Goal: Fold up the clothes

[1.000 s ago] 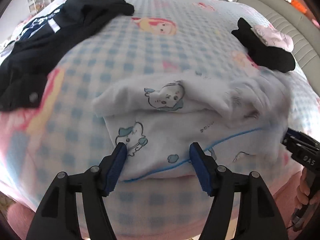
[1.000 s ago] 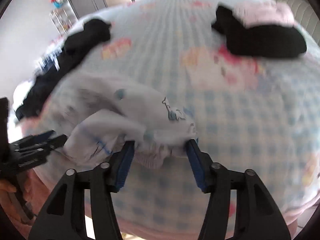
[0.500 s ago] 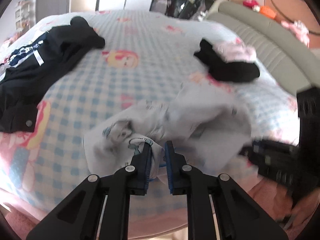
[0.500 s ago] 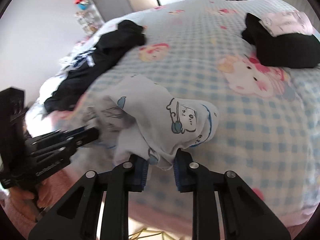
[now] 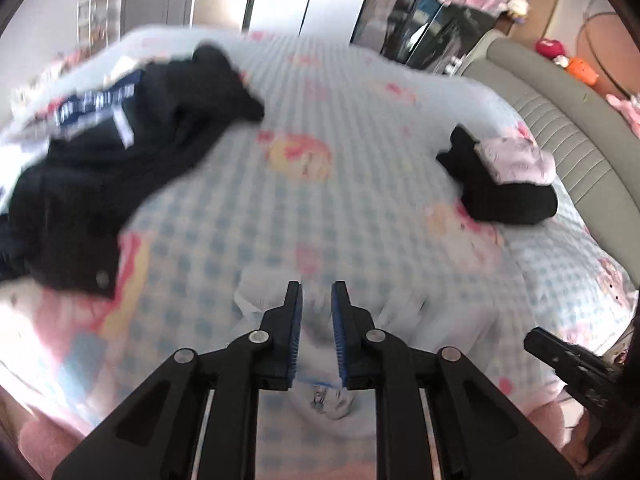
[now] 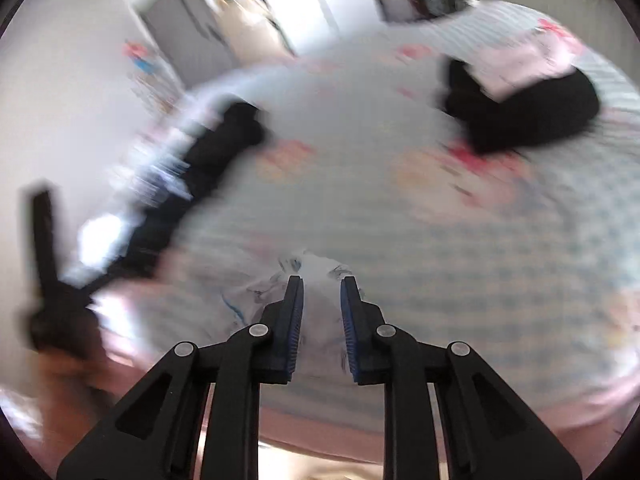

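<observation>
Both tongs, left tongs point(image 5: 317, 294) and right tongs point(image 6: 322, 290), are closed to a narrow gap on one white printed garment point(image 5: 396, 320) over the near edge of the bed point(image 5: 360, 208).

White cloth is seen between the blue pads point(image 5: 297, 332) of the left tongs, whose jaws are opening slightly; cloth is likewise gripped between the pads of the right tongs. The garment is bunched and raised between the two tools, its lower part hanging toward the cameras. A black jacket point(image 5: 120, 160) is spread at the far left of the checked bedcover. A folded black item point(image 5: 508, 196) with a pink folded item point(image 5: 520, 160) on top lies at the right, well apart from the garment. Both views are blurred.
</observation>
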